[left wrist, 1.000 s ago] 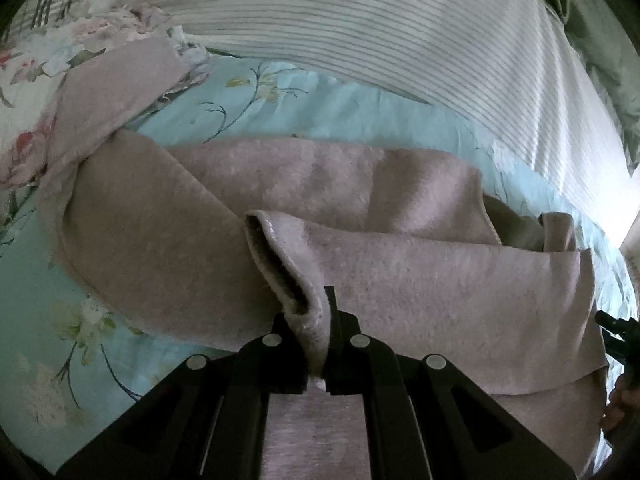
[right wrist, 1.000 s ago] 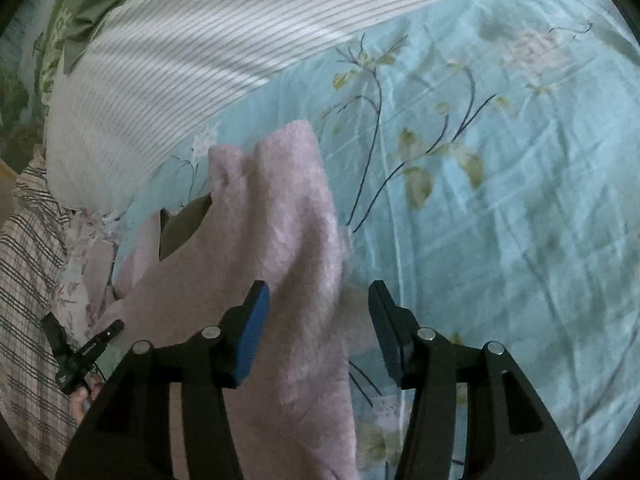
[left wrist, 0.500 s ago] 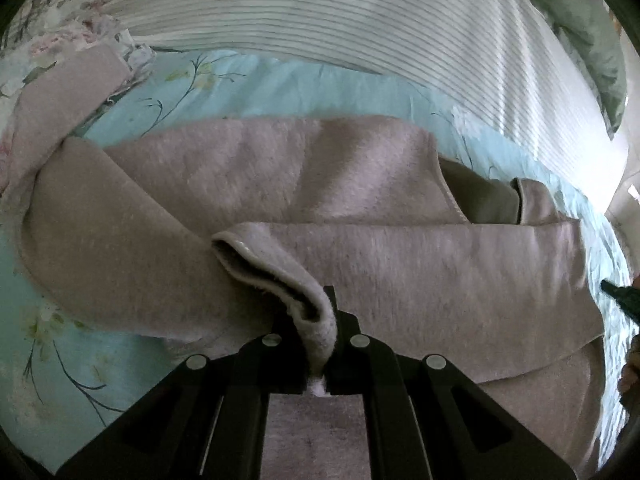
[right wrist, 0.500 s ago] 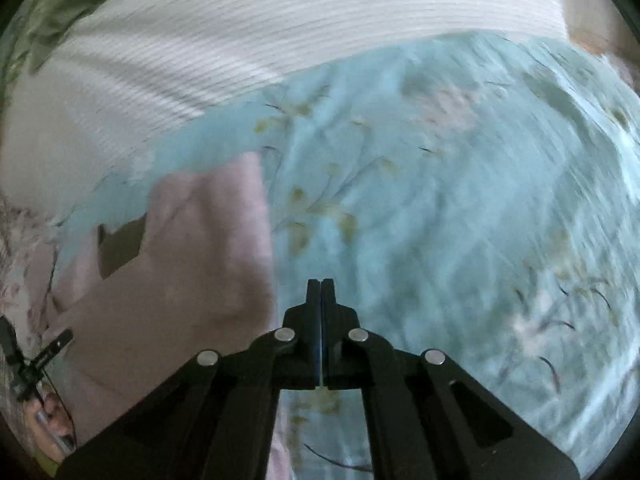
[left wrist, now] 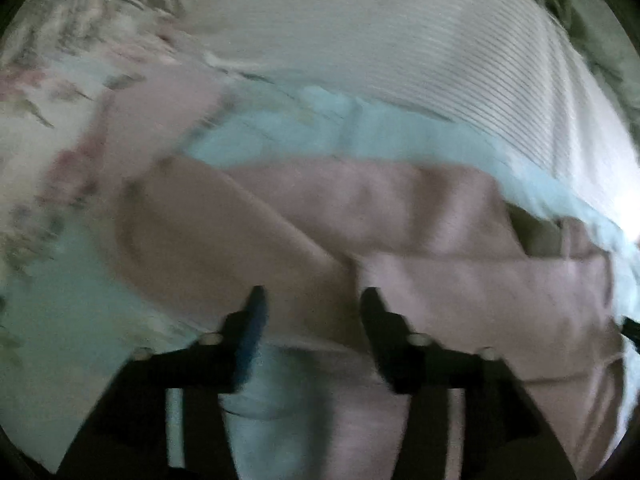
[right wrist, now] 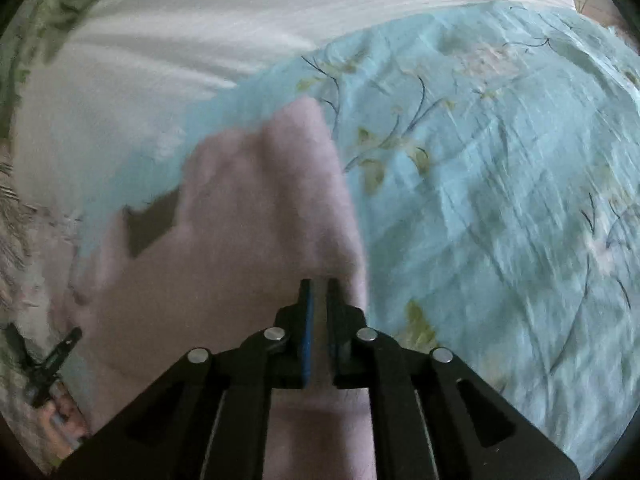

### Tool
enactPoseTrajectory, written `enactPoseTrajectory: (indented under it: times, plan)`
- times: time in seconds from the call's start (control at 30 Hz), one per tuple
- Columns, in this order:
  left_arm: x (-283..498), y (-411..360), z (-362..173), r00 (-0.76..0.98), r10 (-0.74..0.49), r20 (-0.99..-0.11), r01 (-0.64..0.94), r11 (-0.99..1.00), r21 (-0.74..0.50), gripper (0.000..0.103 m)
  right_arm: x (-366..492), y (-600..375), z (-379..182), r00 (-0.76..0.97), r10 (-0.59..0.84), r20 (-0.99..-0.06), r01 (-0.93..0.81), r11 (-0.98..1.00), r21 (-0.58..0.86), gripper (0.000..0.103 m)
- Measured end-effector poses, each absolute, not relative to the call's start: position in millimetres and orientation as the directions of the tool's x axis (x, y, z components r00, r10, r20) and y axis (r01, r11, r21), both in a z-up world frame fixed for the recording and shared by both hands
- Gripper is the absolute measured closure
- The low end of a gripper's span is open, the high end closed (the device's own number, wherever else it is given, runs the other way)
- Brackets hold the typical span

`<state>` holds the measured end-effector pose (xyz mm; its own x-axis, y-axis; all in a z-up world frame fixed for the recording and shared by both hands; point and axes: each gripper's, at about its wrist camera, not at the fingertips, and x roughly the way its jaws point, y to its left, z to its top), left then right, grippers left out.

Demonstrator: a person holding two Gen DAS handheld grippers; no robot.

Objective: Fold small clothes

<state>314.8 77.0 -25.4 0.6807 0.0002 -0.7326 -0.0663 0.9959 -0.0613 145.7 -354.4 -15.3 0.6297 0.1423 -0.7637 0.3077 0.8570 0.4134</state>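
Note:
A pink fleece garment (left wrist: 360,208) lies across the light blue floral sheet (left wrist: 280,132), its dark lining (left wrist: 536,232) showing at the right. My left gripper (left wrist: 313,294) hovers over the garment's near edge, its jaws opening wide; cloth lies below them and nothing is pinched. The left wrist view is smeared by motion. In the right wrist view the garment (right wrist: 248,220) fills the left half. My right gripper (right wrist: 319,282) sits above its right edge, jaws opening from a narrow gap, with no cloth gripped between the pads.
A white striped cover (left wrist: 400,40) (right wrist: 200,20) runs along the far side of the bed. Green fabric (right wrist: 48,12) lies in the far corner. Bare blue sheet (right wrist: 500,180) spreads to the right. The other gripper with a hand (right wrist: 44,364) shows at lower left.
My left gripper let go of the folded cuff and opened wide, and the cuff dropped flat. My right gripper closed empty over the sheet, then swung back over the garment and parted slightly.

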Motion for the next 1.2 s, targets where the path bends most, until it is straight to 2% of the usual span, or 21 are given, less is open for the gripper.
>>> enactPoseTrajectory:
  times: [0.03, 0.07, 0.1, 0.3, 0.47, 0.53, 0.57, 0.6, 0.67, 0.9, 1.03, 1.2]
  plan:
    - [319.4, 86.3, -20.2, 0.684, 0.057, -0.728, -0.105, 0.994, -0.021, 0.032, 140.4, -347.9, -8.0, 0.649, 0.194, -0.736, 0.265, 0.849, 0.458, 0.064]
    - [326.2, 95.1, -15.2, 0.684, 0.113, -0.721, -0.144, 0.989, 0.019, 0.03, 133.9, -338.8, -1.2, 0.665, 0.241, -0.707, 0.219, 0.842, 0.494, 0.053]
    - [330.5, 101.1, -12.3, 0.686, 0.136, -0.715, -0.158, 0.987, 0.035, 0.029, 128.9, -330.9, 4.2, 0.675, 0.265, -0.689, 0.189, 0.84, 0.508, 0.038]
    - [403.5, 143.3, -7.7, 0.657, 0.34, -0.673, -0.236, 0.94, 0.245, 0.025, 109.1, -270.2, 16.5, 0.664, 0.439, -0.606, 0.022, 0.798, 0.602, 0.038]
    - [461.2, 176.7, -30.5, 0.587, 0.39, -0.709, -0.249, 0.921, 0.301, 0.025, 103.0, -235.5, 13.1, 0.608, 0.493, -0.622, -0.014, 0.79, 0.613, 0.038]
    - [477.9, 188.8, -39.3, 0.564, 0.393, -0.727, -0.253, 0.92, 0.301, 0.044, 109.8, -228.5, 8.3, 0.59, 0.499, -0.634, -0.018, 0.794, 0.608, 0.038]
    - [483.2, 196.1, -42.1, 0.552, 0.386, -0.739, -0.26, 0.922, 0.287, 0.081, 109.3, -225.1, 6.5, 0.582, 0.501, -0.641, -0.021, 0.797, 0.604, 0.038]
    - [486.8, 205.8, -43.8, 0.545, 0.358, -0.758, -0.27, 0.931, 0.246, 0.099, 106.8, -226.5, 4.3, 0.576, 0.5, -0.647, -0.022, 0.8, 0.599, 0.038]
    - [478.9, 225.6, -35.2, 0.588, 0.25, -0.769, -0.283, 0.955, 0.094, 0.1, 108.6, -226.0, 0.6, 0.569, 0.493, -0.658, -0.018, 0.807, 0.59, 0.038]
    - [406.4, 214.9, 15.5, 0.765, 0.002, -0.644, -0.132, 0.979, -0.155, 0.1, 100.7, -225.6, -1.2, 0.586, 0.495, -0.641, -0.014, 0.798, 0.603, 0.038]
    - [353.6, 163.0, 46.0, 0.806, -0.2, -0.557, 0.034, 0.955, -0.293, 0.1, 97.5, -223.1, 0.2, 0.595, 0.512, -0.62, -0.028, 0.784, 0.621, 0.038]
    - [311.5, 76.5, 63.2, 0.785, -0.388, -0.482, 0.201, 0.897, -0.394, 0.1, 89.4, -230.6, 4.7, 0.625, 0.507, -0.593, -0.022, 0.771, 0.636, 0.038]
